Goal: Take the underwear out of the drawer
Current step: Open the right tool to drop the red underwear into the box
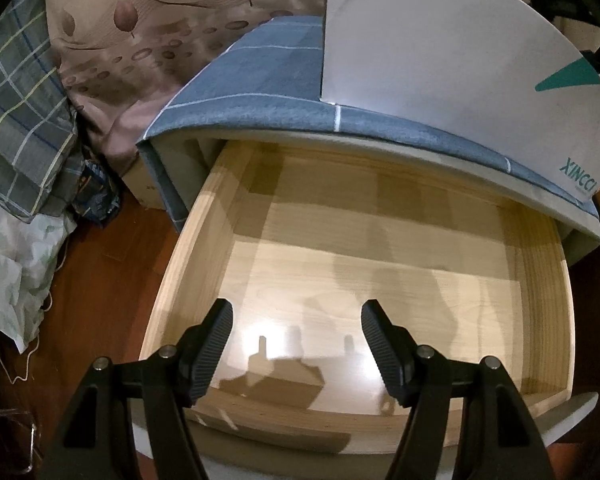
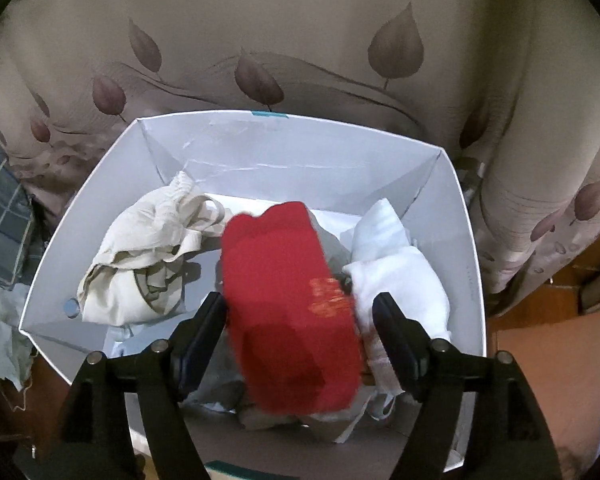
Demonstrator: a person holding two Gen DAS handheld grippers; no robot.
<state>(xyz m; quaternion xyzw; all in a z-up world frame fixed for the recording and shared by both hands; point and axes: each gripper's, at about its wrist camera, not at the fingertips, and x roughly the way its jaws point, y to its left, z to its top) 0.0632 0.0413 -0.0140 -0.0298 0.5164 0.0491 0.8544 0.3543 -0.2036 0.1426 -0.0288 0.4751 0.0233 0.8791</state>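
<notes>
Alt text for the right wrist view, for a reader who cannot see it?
A red garment lies between the open right gripper fingers, above a white box holding a cream garment and a white one. Leaf-patterned fabric lies behind.

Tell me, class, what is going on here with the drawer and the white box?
A person works a claw in each hand. The left claw hovers open over the wooden drawer, whose visible part holds nothing. The right claw is open over the white box, with the red underwear blurred between its fingers, not gripped. Cream and white garments already lie in the box.
</notes>
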